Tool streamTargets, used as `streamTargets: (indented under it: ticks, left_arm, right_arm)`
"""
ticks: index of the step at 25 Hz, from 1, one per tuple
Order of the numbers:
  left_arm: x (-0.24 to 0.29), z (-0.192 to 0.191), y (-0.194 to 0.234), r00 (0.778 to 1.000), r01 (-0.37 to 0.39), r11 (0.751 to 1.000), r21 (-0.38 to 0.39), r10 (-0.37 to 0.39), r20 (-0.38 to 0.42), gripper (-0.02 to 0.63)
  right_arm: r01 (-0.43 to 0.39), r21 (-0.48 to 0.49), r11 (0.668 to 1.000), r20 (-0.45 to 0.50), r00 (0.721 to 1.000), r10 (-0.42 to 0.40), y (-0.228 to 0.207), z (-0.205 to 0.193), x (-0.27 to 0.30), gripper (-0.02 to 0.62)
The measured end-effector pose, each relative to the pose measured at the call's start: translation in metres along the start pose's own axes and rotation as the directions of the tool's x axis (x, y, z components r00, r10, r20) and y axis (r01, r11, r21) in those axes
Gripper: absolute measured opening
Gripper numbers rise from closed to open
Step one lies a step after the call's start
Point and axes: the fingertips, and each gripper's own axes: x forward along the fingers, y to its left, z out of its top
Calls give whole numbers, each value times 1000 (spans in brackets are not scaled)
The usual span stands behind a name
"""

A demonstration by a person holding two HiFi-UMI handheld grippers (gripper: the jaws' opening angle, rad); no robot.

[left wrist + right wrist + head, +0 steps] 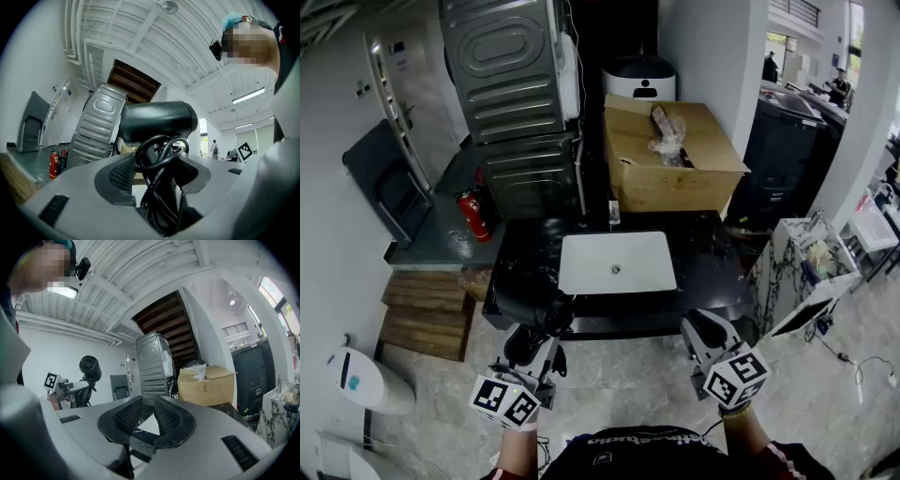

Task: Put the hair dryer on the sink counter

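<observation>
- Head view: left gripper (532,352) holds the hair dryer (542,307) up over the front-left corner of the counter (520,246), not set down yet; height above the top can't be read from here
- White basin (616,262) takes the middle of the counter, bare black top on both sides of it
- Right gripper (699,328) sits near the front edge, right of the basin, carrying nothing
- Left gripper view: jaws stand wide and clamp the handle (161,185), with the cord (159,152) wound round it so the pads bite cord as much as plastic; barrel (157,122) sits crosswise above the jaws
- My read: stiff plastic shell, fairly light but top-heavy; smooth casing likely slippery; cord loops are springy, so the grip is a bit mushy and could creep or shed a loop
- Best hold is probably the handle just under the barrel; lay it on its side on flat top left of the basin, away from the edge
- Right gripper view: pads drawn in close, only a slit between them, nothing in it; hair dryer shows far left, well apart from these jaws
</observation>
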Motion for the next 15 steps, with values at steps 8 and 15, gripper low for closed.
streamTargets:
  ticks: [8, 15]
  left_arm:
    - [-1, -3, -5, 1000, 2, 1000, 1, -2, -5, 235]
    - [-3, -5, -8, 1000, 2, 1000, -6, -2, -12, 235]
  right_arm:
    - [7, -7, 1000, 1, 1000, -7, -1, -2, -6, 95]
    - [13, 0, 1000, -11, 1000, -13, -2, -8, -12, 95]
